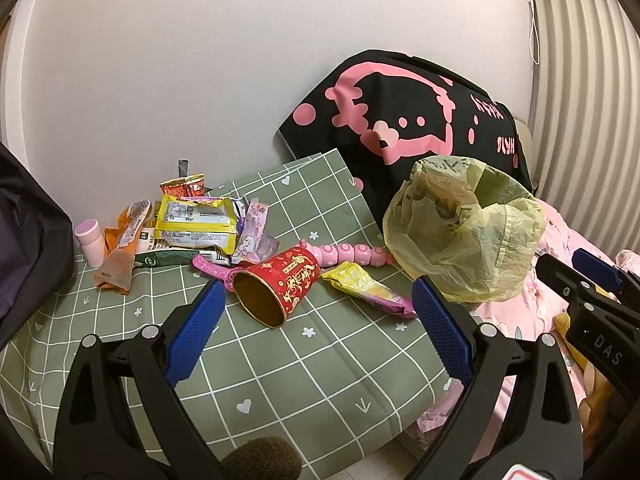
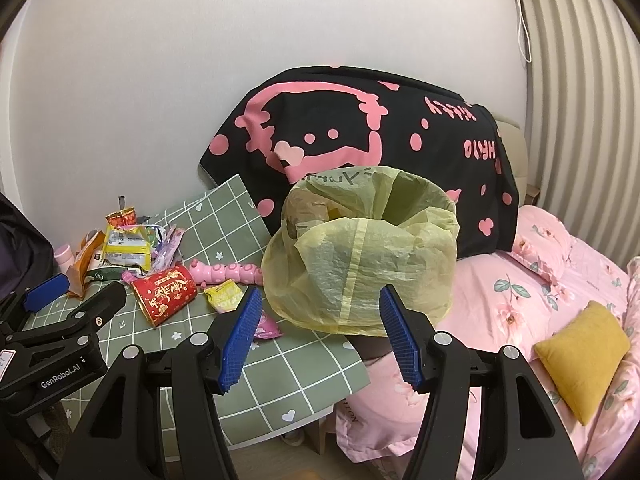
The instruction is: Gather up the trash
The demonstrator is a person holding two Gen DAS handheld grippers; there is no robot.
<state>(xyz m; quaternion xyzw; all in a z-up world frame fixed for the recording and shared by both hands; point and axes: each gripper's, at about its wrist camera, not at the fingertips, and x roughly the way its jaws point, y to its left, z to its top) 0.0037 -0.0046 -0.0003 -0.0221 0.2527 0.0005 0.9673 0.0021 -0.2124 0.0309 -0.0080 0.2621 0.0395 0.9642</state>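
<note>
Red cup (image 1: 276,286) lay on side just ahead of my left claw (image 1: 316,330), jaws apart, empty. Right claw (image 2: 320,338) likewise apart before yellow bag (image 2: 360,256). Risk I judged: cup rolling off, bag mouth collapsing.

Cup (image 1: 276,286) left of bag (image 1: 466,232), wrappers (image 1: 192,220) behind it.

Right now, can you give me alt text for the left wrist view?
The open left gripper hovers above a green checked cloth, aimed at a red cup lying on its side. Snack wrappers are piled behind it, and a yellow bag stands open to the right.
</note>
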